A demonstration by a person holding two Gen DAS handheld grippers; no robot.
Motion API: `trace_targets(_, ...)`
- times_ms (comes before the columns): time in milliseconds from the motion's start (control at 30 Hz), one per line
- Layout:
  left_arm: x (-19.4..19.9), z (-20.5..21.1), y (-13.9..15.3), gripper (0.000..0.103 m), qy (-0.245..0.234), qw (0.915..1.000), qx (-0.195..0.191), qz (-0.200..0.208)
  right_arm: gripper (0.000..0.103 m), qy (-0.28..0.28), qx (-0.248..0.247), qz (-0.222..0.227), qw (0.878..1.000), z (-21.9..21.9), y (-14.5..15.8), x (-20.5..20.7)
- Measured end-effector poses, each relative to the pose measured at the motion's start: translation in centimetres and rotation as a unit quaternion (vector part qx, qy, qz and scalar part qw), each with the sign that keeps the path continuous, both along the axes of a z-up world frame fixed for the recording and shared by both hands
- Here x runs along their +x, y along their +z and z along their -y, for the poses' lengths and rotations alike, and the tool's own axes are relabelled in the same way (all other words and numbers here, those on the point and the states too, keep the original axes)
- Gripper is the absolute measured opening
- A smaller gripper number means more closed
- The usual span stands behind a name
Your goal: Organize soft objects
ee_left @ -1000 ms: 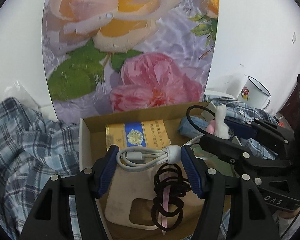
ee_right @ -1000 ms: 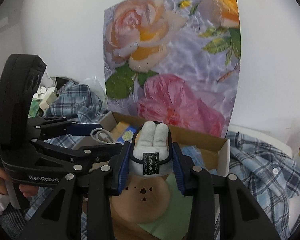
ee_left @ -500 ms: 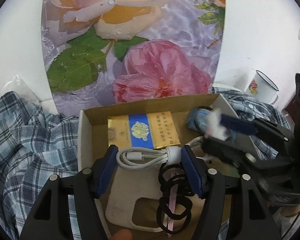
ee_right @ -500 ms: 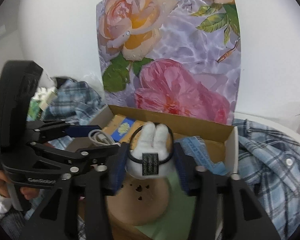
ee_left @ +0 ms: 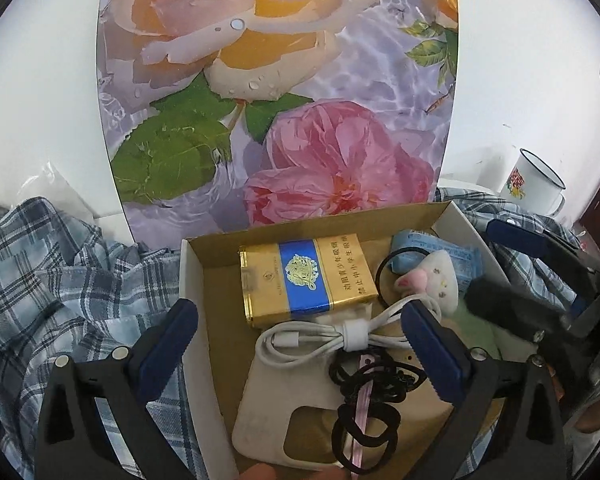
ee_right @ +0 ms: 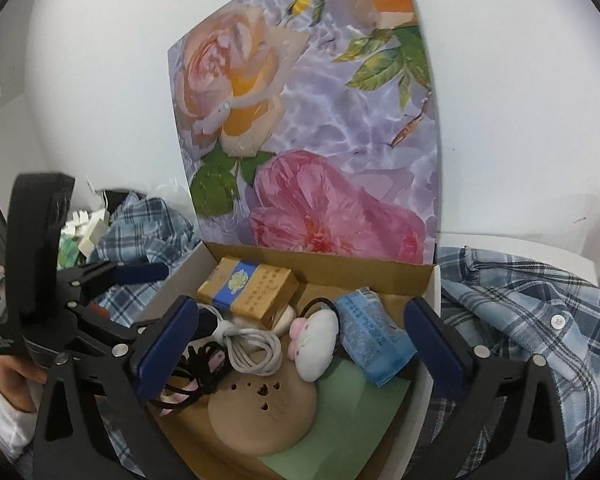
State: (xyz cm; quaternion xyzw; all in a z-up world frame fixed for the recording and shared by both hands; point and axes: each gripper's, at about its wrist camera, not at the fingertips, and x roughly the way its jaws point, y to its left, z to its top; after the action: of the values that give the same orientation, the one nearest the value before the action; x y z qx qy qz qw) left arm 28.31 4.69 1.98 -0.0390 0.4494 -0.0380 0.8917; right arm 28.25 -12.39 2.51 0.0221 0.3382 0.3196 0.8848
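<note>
Both sets of jaws are opening wide, pinching nothing: the left gripper (ee_left: 300, 336) spreads above the white cable (ee_left: 324, 340), and the right gripper (ee_right: 302, 332) spreads over the plush toy (ee_right: 316, 340). The toy lies loose in the cardboard box (ee_right: 324, 268), between a gold carton (ee_right: 248, 288) and a blue packet (ee_right: 372, 340). Plaid shirts (ee_left: 52, 272) flank the box. A rose poster (ee_left: 284, 92) leans on the white wall (ee_right: 100, 80); a mug (ee_left: 534, 182) stands at the right.
</note>
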Motion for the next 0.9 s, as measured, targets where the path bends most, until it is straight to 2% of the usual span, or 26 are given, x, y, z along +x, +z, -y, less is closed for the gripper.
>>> trace_targets(200, -0.1, -0.5, 0.7, 0.103, 0.006, 0.9999, 0.004, 0.009, 0.102, 0.005, -0.03, 0.017, 0.999, -0.9, 0.2, -0.6)
trace_targets(533, -0.5, -0.6, 2.2, 0.103, 0.005, 0.9995, 0.001, 0.03, 0.102, -0.001, -0.029, 0.03, 0.999, -0.9, 1.3, -1.0)
trace_targets(700, -0.9, -1.1, 3.7, 0.103, 0.001, 0.998, -0.038, 0.05, 0.102, -0.006, -0.011, 0.043, 0.999, -0.6, 2.7, -1.5)
trace_targets(900, -2.1, -0.5, 6.5, 0.103, -0.003, 0.9957, -0.026, 0.089, 0.103, -0.012, 0.001, 0.068, 0.998, -0.2, 5.0, -2.4)
